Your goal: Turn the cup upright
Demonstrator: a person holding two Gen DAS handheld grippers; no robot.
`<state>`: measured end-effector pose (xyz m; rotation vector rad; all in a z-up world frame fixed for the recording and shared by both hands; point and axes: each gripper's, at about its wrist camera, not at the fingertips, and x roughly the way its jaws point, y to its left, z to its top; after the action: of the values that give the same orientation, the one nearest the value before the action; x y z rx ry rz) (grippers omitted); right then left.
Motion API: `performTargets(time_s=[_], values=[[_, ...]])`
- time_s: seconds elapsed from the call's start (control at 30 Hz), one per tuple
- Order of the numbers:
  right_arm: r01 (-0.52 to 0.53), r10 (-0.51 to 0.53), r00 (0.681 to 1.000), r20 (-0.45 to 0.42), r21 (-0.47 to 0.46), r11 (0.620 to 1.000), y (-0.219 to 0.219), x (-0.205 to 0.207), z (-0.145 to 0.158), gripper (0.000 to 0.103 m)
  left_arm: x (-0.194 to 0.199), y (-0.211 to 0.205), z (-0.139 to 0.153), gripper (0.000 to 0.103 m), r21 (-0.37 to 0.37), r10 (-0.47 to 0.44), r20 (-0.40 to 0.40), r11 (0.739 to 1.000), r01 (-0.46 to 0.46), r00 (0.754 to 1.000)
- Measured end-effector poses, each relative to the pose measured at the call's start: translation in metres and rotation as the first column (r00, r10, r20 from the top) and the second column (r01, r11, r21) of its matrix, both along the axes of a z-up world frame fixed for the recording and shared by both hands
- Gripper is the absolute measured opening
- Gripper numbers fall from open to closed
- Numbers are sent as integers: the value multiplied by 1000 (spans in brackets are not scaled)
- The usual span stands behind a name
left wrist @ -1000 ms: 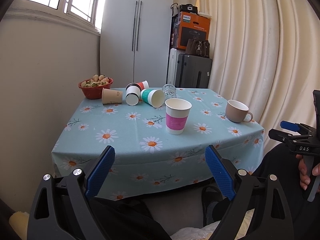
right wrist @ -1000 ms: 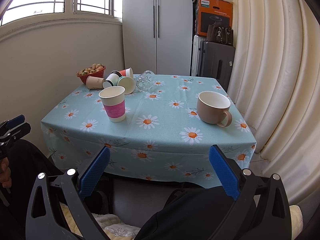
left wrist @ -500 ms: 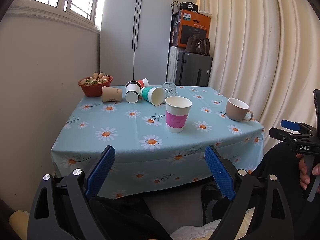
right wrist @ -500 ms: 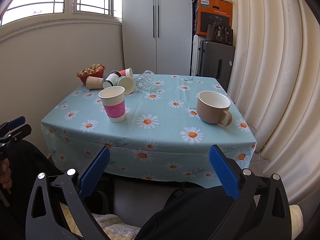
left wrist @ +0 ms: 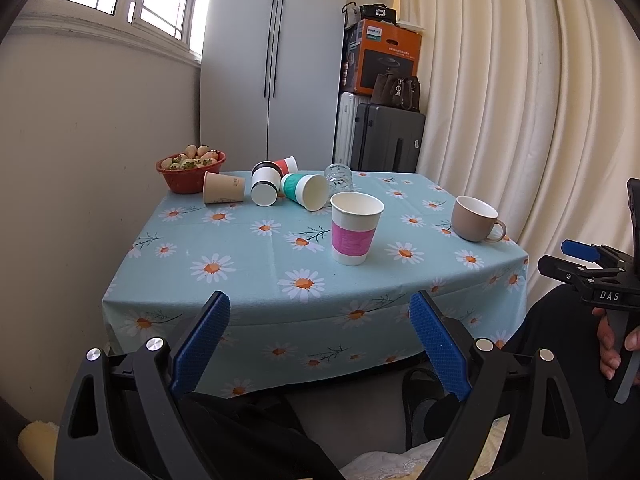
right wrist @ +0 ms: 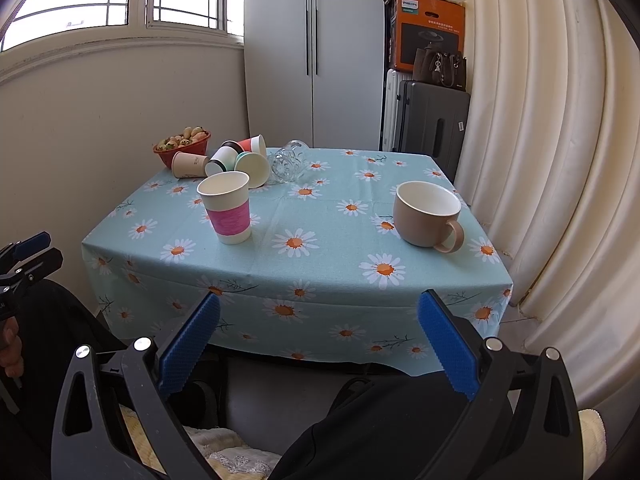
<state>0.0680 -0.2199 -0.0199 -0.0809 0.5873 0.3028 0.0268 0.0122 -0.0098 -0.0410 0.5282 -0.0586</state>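
Left wrist view shows the left gripper [left wrist: 318, 344] with its jaws spread wide and empty, held low before the near edge of the desk [left wrist: 248, 280]. The right gripper [right wrist: 318, 344] is likewise wide open and holds nothing. Both sit well apart from the tipped paper cups at the far left corner beside the red bowl [left wrist: 191, 168]. The teal-sleeved cup [left wrist: 305, 191] lies on its side, its axis running roughly toward the viewer and rightward, mouth forward. It lies ahead and slightly left of the left jaws, so the left gripper appears nearer. The pink-sleeved cup [left wrist: 355, 229] and ceramic mug [right wrist: 429, 214] already stand upright.
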Motion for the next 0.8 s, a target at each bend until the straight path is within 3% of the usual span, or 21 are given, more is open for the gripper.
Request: performTargets(time_s=[0.8], values=[[-1,1,1000,-2,-2,1000,-1,0,-1,98,-2,4,0,89,-18,9,13,1000,-8,1000]])
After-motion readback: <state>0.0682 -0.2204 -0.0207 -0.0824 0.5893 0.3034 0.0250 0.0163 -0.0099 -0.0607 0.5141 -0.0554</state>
